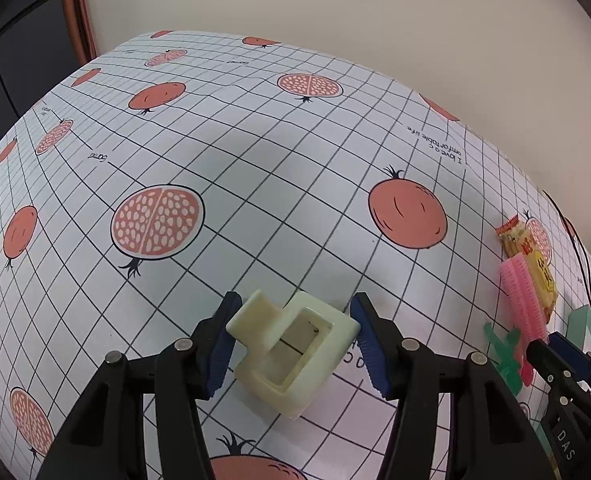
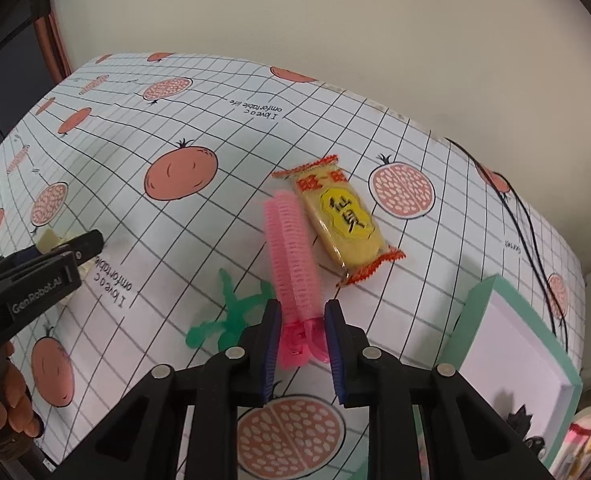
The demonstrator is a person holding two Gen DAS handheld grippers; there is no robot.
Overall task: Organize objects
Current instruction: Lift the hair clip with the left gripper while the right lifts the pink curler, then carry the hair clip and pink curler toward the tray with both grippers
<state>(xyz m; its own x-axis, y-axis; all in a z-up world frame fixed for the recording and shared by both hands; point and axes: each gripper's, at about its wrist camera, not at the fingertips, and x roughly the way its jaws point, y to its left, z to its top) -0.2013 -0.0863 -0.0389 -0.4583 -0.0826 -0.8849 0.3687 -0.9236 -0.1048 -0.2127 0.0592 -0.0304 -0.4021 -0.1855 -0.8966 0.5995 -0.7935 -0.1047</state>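
— Between the blue pads of the right claw (image 2: 301, 350), what is being taken?

— A pink hair clip (image 2: 291, 256) with two rows of fine bristly teeth, lying on the bench (image 2: 199, 92). Its glossy hinged end sits between the pads, which are drawn in close; whether they are already pressing on it cannot be told. The toothed length points away from the claw, just beside a yellow snack packet (image 2: 341, 220).

— And the left claw (image 1: 293, 344)?

— It is spread wide around a cream hair clip (image 1: 293, 350), a blocky, smooth plastic piece with a rectangular window, tilted on the bench. The left pad looks to be touching it; the right pad seems just clear, so nothing is held yet.

— How is the step best done?

— Judging from this, the pink clip should be pinched on its rigid hinge, not on the teeth, which look soft and likely to bend. It should be lifted straight up so that the packet and the green figure (image 2: 231, 312) beside it are not dragged. The cream clip is best squeezed across its flat sides, since a slanted hold could let the slick plastic twist out.

— Where might they go?

— A shallow mint-edged box (image 2: 511, 364) with a white inside lies to the right, and looks a likely place.
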